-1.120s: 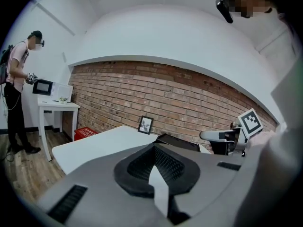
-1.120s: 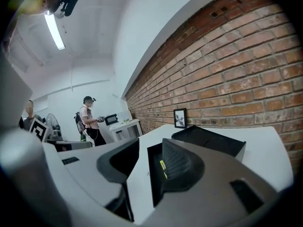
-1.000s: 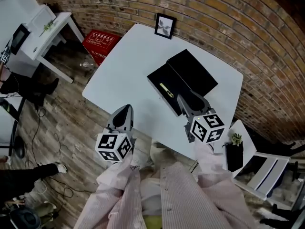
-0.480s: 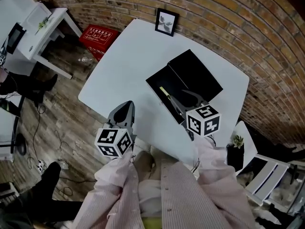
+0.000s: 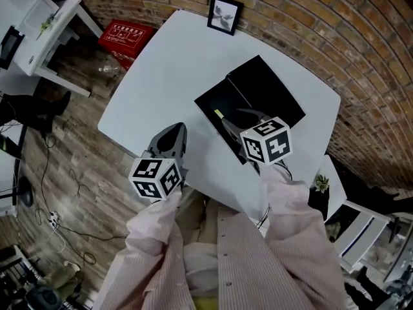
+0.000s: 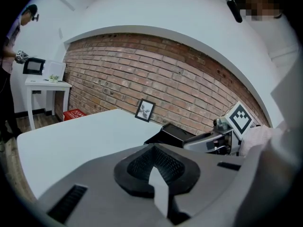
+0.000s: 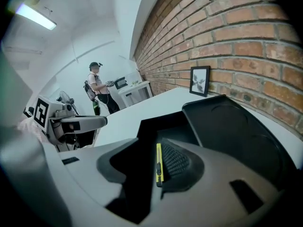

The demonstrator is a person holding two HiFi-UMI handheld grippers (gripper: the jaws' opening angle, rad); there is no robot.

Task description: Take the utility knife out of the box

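Observation:
An open black box (image 5: 222,118) lies on the white table (image 5: 161,76), its lid (image 5: 264,95) folded back toward the brick wall. The yellow utility knife (image 5: 220,116) rests inside the box; in the right gripper view the knife (image 7: 158,163) shows between the jaws, lying on the box's floor (image 7: 151,131). My right gripper (image 5: 240,117) hovers over the box, open, its jaws either side of the knife and not closed on it. My left gripper (image 5: 174,131) hangs at the table's near edge, shut and holding nothing.
A framed picture (image 5: 225,15) stands at the table's far edge by the brick wall. A red crate (image 5: 126,37) and a white side table (image 5: 45,24) stand on the floor to the left. A person (image 7: 97,93) stands far off. A potted plant (image 5: 318,196) sits lower right.
My right gripper has moved forward over the box, closer to the knife. The left gripper has stayed near the table's near edge.

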